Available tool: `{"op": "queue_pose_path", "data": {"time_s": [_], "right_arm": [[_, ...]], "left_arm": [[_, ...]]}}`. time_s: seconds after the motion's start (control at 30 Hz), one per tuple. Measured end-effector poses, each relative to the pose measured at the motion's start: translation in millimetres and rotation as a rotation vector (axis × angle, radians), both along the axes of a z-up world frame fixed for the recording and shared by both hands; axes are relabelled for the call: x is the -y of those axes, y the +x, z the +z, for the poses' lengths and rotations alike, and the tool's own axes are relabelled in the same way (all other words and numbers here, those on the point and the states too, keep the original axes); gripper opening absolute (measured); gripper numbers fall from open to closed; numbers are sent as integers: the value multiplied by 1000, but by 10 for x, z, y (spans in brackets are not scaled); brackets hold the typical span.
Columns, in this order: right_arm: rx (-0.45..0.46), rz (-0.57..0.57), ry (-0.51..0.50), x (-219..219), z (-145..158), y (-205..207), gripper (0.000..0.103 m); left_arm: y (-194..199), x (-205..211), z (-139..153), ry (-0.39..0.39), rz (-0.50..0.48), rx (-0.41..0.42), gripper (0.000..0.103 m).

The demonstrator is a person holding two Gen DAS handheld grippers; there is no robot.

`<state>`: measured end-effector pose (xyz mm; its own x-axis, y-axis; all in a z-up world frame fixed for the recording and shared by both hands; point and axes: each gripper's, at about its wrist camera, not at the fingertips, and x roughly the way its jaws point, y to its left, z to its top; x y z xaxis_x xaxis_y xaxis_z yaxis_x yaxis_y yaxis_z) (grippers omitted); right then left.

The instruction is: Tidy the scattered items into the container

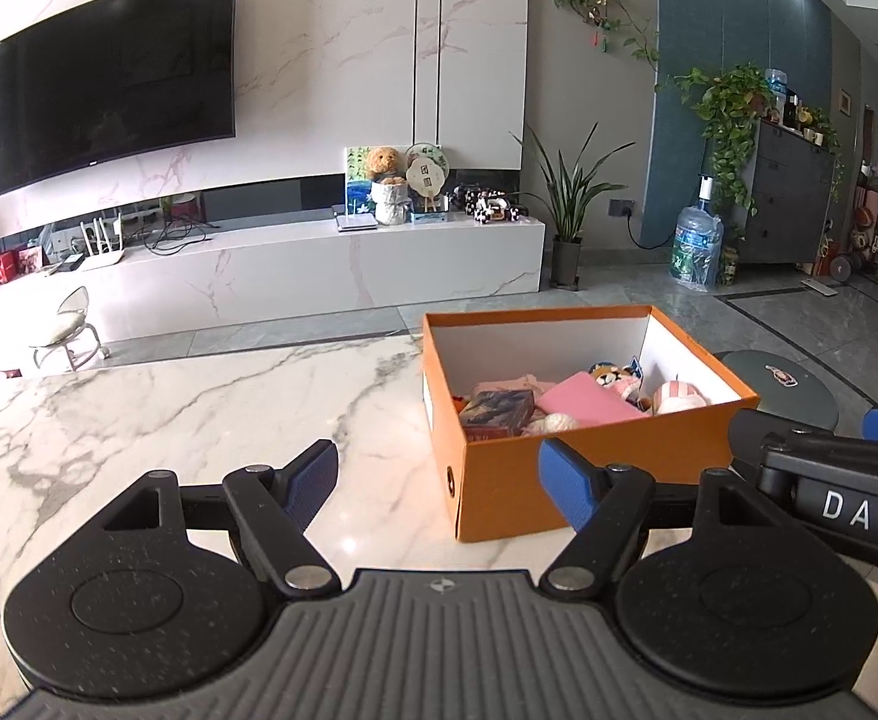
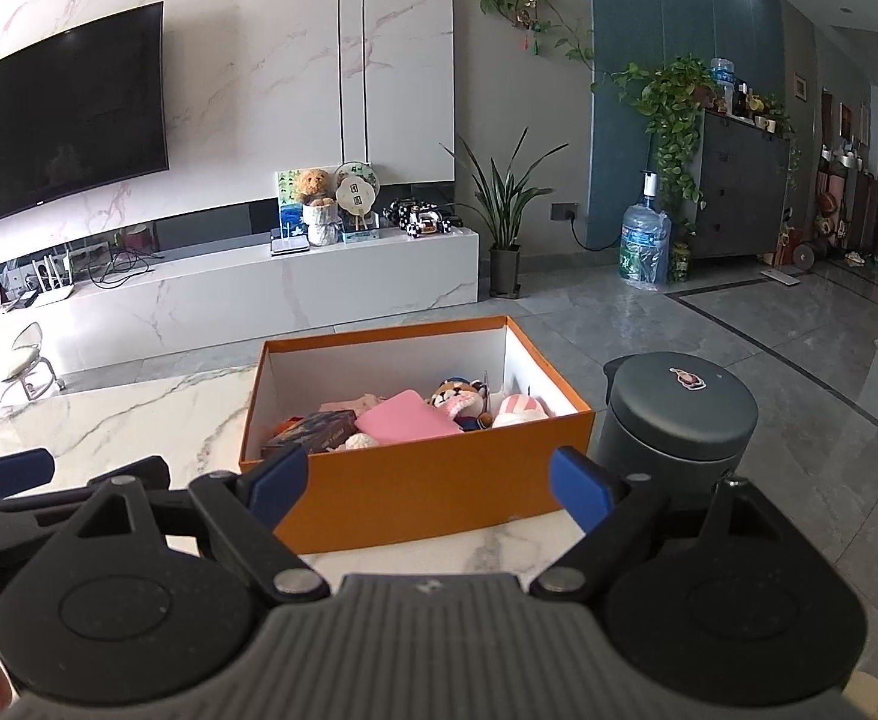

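An orange cardboard box (image 1: 595, 474) (image 2: 439, 492) with a white inside stands on the marble table (image 1: 169, 420) (image 2: 139, 414). In it lie a pink flat case (image 1: 583, 399) (image 2: 406, 423), a dark printed box (image 1: 496, 411) (image 2: 313, 429), a plush animal (image 1: 616, 378) (image 2: 460, 396) and a pink-striped soft toy (image 1: 679, 396) (image 2: 517, 408). My left gripper (image 1: 439, 483) is open and empty in front of the box's left corner. My right gripper (image 2: 427, 483) is open and empty, facing the box's near wall. The right gripper's black body (image 1: 823, 480) shows at the right of the left wrist view.
A dark green round stool (image 2: 679, 420) (image 1: 781, 384) stands just right of the box, off the table's edge. Beyond the table are a grey tiled floor, a white marble TV bench (image 1: 319, 264), a potted plant (image 2: 505, 222) and a small white chair (image 1: 73, 330).
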<state>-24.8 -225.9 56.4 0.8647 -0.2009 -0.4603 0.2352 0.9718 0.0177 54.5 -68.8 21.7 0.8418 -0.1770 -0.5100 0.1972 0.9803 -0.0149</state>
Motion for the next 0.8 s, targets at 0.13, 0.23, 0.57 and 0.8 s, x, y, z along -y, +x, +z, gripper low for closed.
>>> {"op": "queue_pose_path", "data": {"time_s": [0.13, 0.23, 0.57, 0.8], "right_arm": [[-3, -3, -17, -98, -40, -76, 89], [-8, -13, -26, -145, -68, -117, 89], [-16, -48, -69, -260, -59, -193, 89], [-21, -55, -62, -303, -78, -225, 88]], "left_arm": [[-66, -70, -36, -6, -2, -3, 83], [-90, -78, -52, 5, -7, 1, 81], [-127, -105, -67, -16, -29, -31, 74], [-154, -130, -74, -17, -22, -27, 74]]}}
